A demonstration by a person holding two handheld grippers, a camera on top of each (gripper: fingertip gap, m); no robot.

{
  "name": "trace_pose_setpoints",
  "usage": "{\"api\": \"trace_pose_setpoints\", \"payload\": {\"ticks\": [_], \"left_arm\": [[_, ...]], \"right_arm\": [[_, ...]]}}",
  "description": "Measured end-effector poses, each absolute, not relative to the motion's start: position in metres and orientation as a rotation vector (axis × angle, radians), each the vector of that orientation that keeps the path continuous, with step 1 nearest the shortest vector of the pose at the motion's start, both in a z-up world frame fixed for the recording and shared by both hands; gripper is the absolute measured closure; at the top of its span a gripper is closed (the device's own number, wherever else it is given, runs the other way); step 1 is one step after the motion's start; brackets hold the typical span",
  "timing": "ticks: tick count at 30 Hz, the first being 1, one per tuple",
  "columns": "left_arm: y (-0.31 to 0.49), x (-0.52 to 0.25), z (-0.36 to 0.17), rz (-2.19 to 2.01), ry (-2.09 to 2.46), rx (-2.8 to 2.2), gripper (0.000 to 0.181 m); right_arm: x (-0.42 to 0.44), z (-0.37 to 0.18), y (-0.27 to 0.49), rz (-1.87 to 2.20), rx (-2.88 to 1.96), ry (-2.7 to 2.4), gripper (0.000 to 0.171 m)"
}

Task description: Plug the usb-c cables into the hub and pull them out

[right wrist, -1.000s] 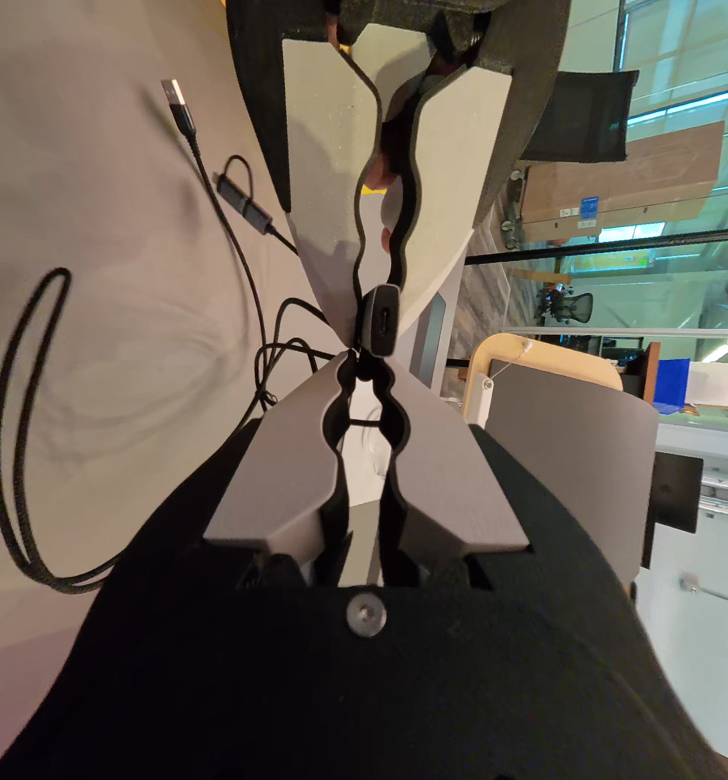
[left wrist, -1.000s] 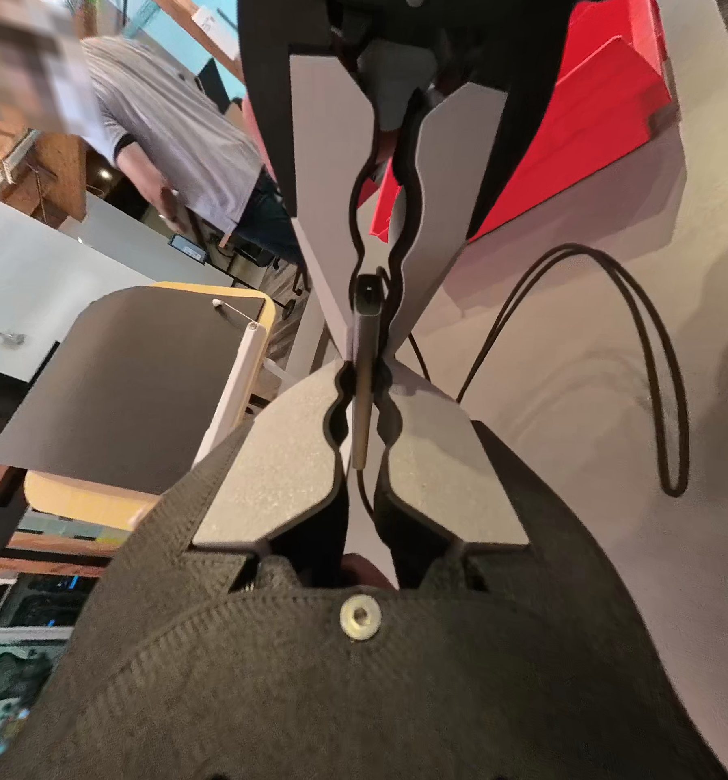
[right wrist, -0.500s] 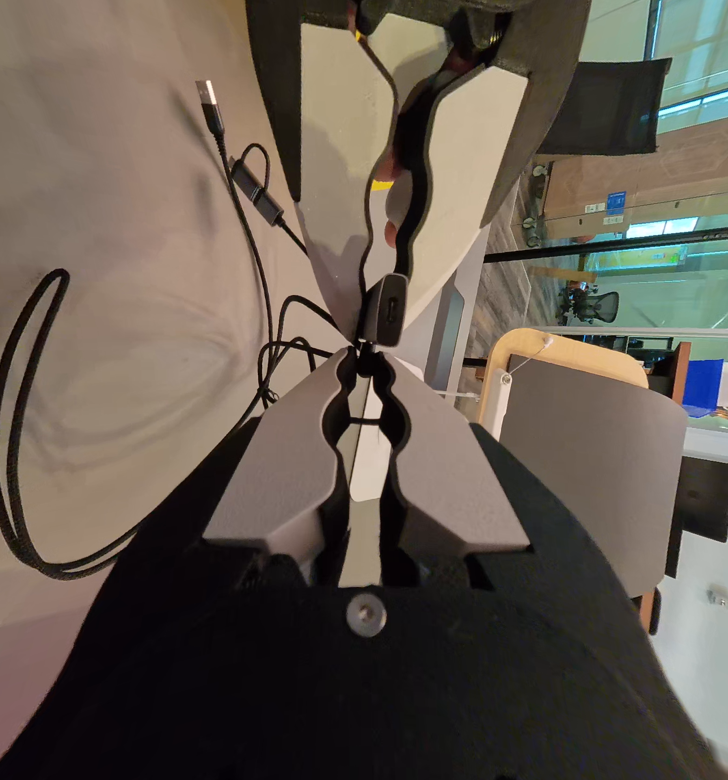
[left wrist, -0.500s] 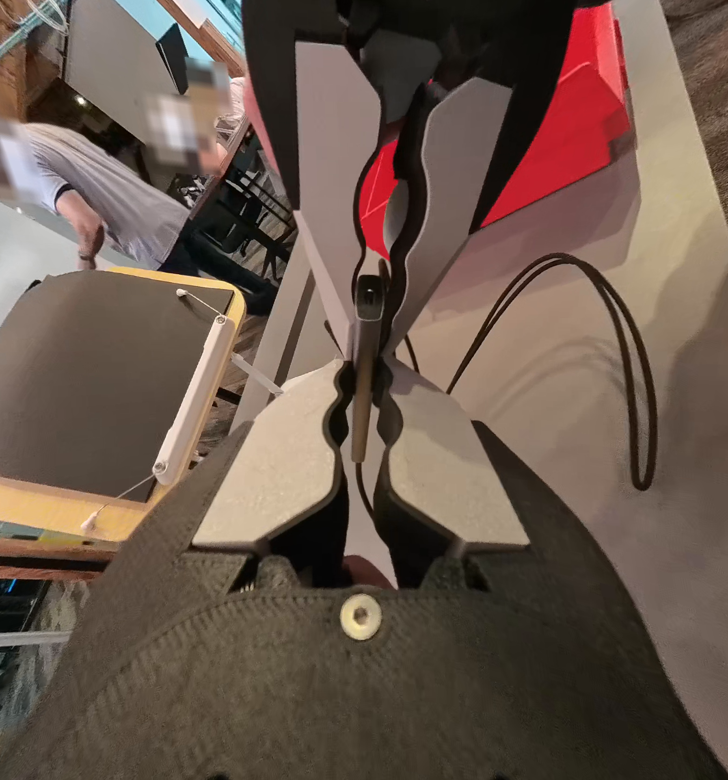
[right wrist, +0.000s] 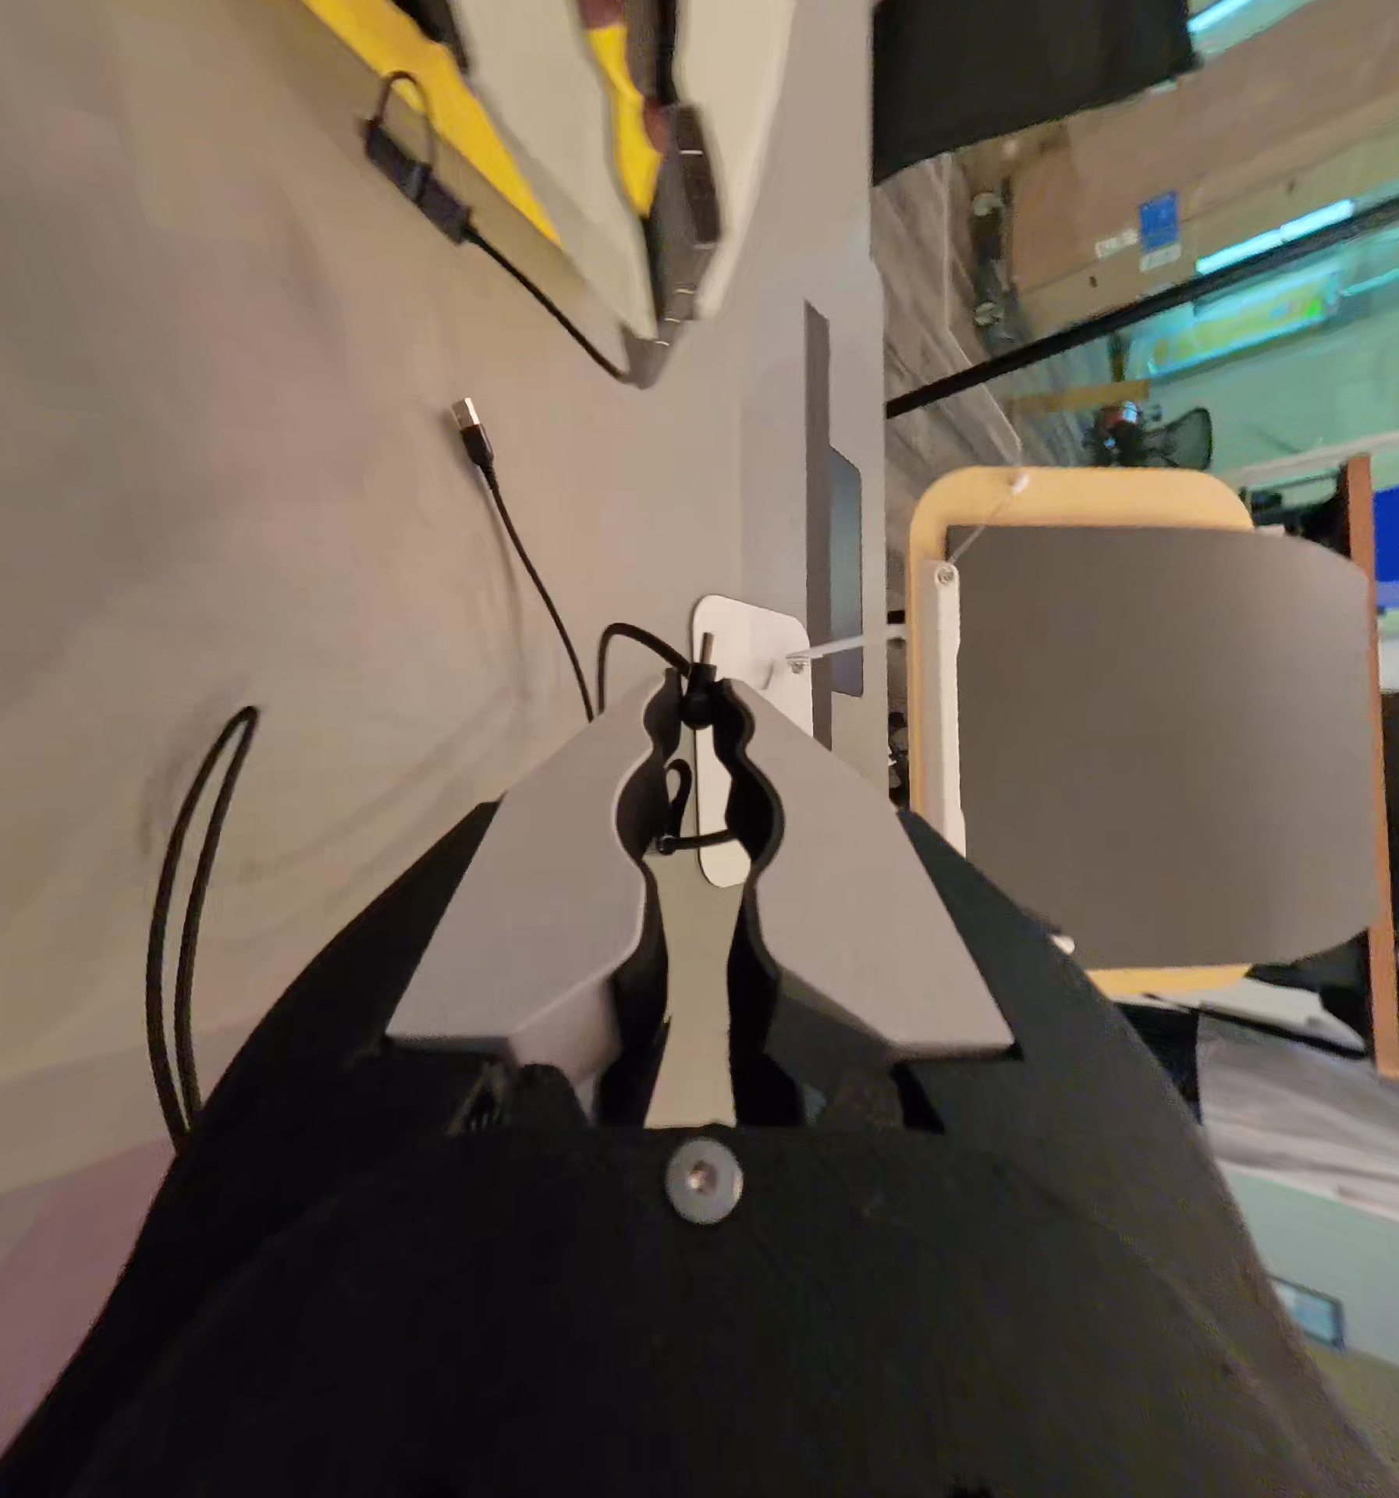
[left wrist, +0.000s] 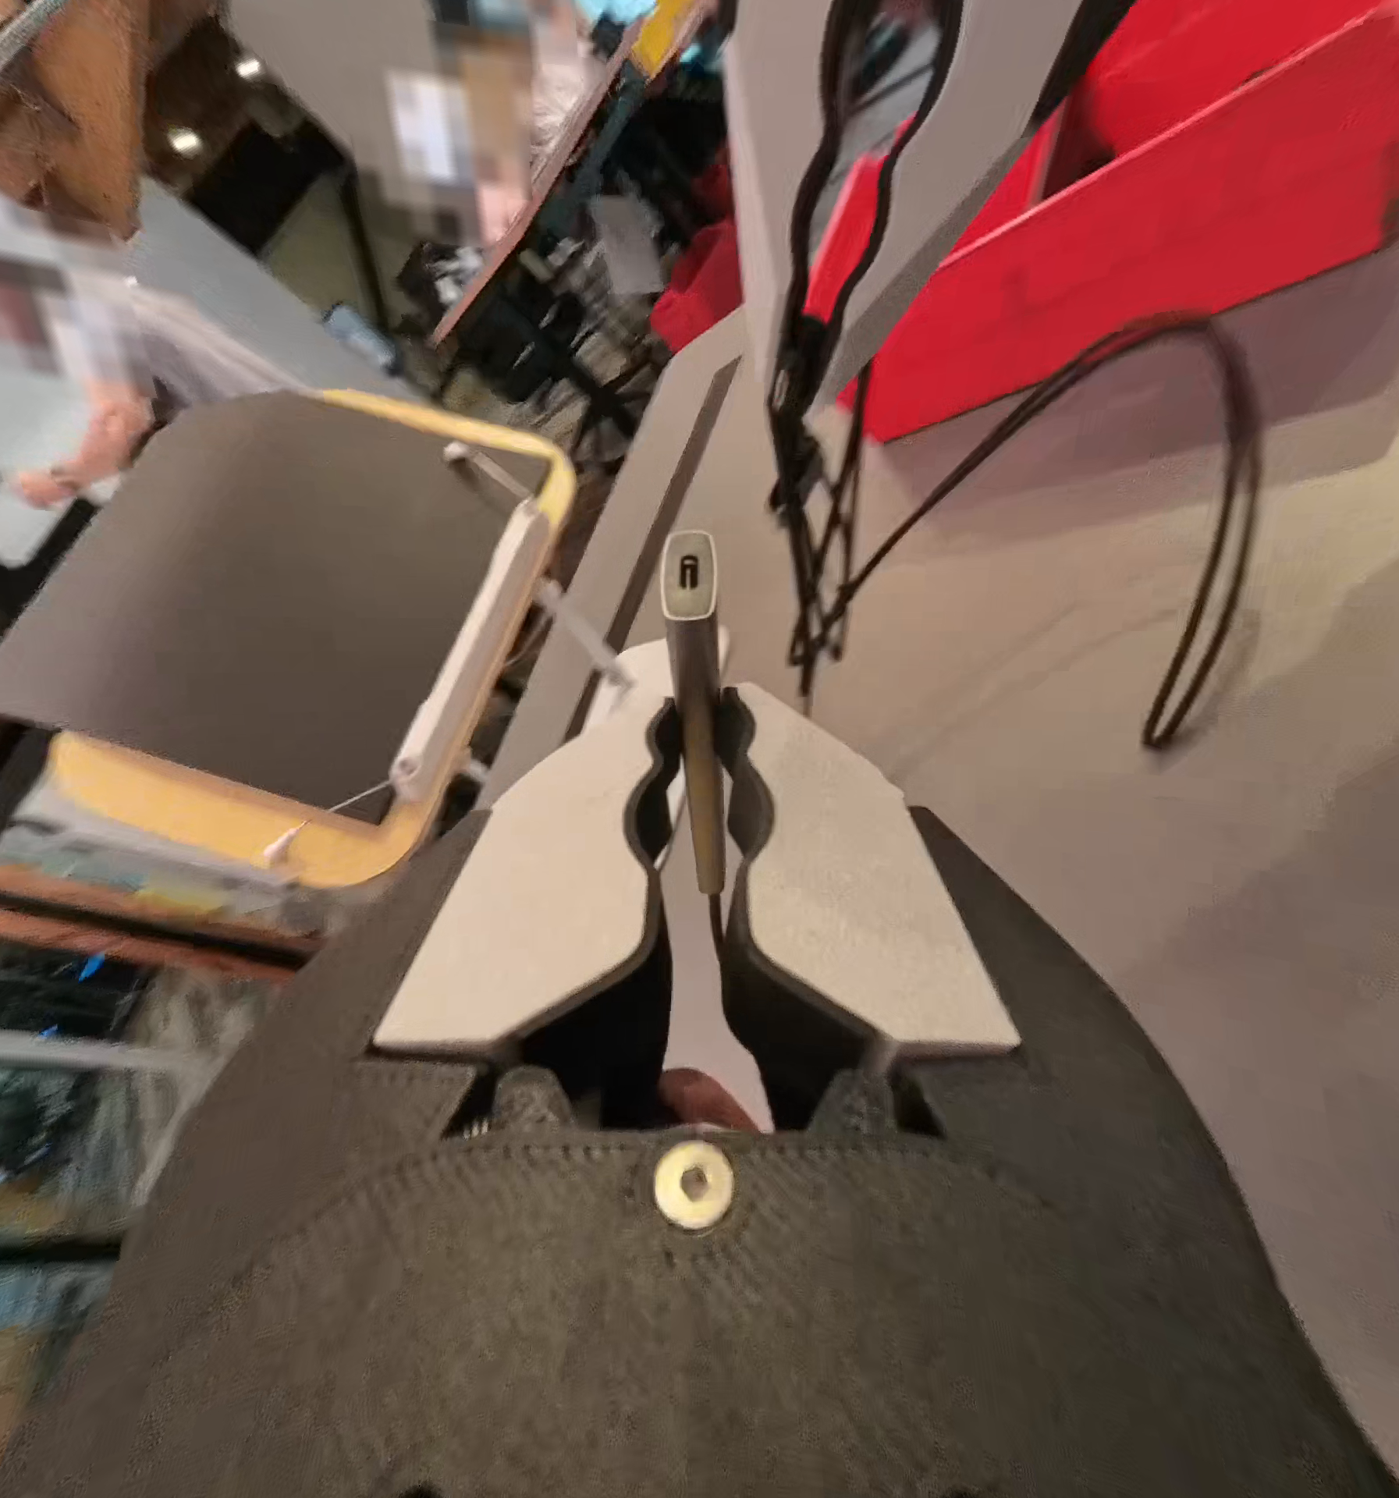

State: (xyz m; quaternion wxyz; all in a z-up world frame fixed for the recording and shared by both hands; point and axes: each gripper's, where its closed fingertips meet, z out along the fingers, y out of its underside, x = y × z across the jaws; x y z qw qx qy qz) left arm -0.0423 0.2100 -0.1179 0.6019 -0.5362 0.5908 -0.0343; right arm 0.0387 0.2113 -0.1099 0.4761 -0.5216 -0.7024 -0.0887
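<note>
In the left wrist view my left gripper (left wrist: 697,701) is shut on the slim grey hub (left wrist: 692,648), which sticks out forwards with its end port (left wrist: 688,577) bare. My right gripper (left wrist: 797,365) hangs above and to the right of it, trailing black cable (left wrist: 813,584). In the right wrist view my right gripper (right wrist: 700,693) is shut on the black usb-c plug (right wrist: 700,681). The plug's metal tip (right wrist: 706,648) points forwards, free of the hub. The left gripper with the hub (right wrist: 692,194) shows blurred at the top of that view, well apart.
A red bin (left wrist: 1166,203) stands on the grey table at the back right, with a black cable loop (left wrist: 1215,527) before it. A loose USB plug (right wrist: 469,421) and a small black adapter (right wrist: 416,186) lie on the table. A chair (right wrist: 1125,729) and a white plate (right wrist: 753,640) are at the table's edge. My hands' fingertips stand some 9 centimetres from each other.
The two grippers have drawn apart. The plug and the hub's end stood together tip to tip before; now the plug is clear of the hub, and both grasps have held.
</note>
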Motion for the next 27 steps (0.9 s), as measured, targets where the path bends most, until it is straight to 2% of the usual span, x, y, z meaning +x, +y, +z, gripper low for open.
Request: {"api": "trace_pose_setpoints", "payload": {"ticks": [12, 17, 20, 22, 25, 27], "left_arm": [[0.224, -0.032, -0.237, 0.156, 1.626, -1.454, 0.172], [0.219, -0.036, -0.282, 0.218, 1.716, -1.519, 0.164], [0.214, -0.04, -0.308, 0.213, 1.778, -1.616, 0.151], [0.214, -0.039, -0.311, 0.197, 1.778, -1.628, 0.149], [0.21, -0.041, -0.305, 0.104, 1.75, -1.707, 0.12], [0.21, -0.041, -0.295, -0.004, 1.686, -1.753, 0.11]], "right_arm": [[0.067, -0.084, 0.236, -0.06, -1.38, -1.275, 0.165], [0.086, -0.074, 0.252, -0.051, -1.453, -1.124, 0.165], [0.095, -0.067, 0.262, 0.0, -1.49, -1.03, 0.165], [0.101, -0.063, 0.269, 0.016, -1.496, -0.993, 0.165], [0.11, -0.05, 0.275, 0.038, -1.496, -0.925, 0.166], [0.114, -0.039, 0.278, 0.054, -1.477, -0.894, 0.166]]}}
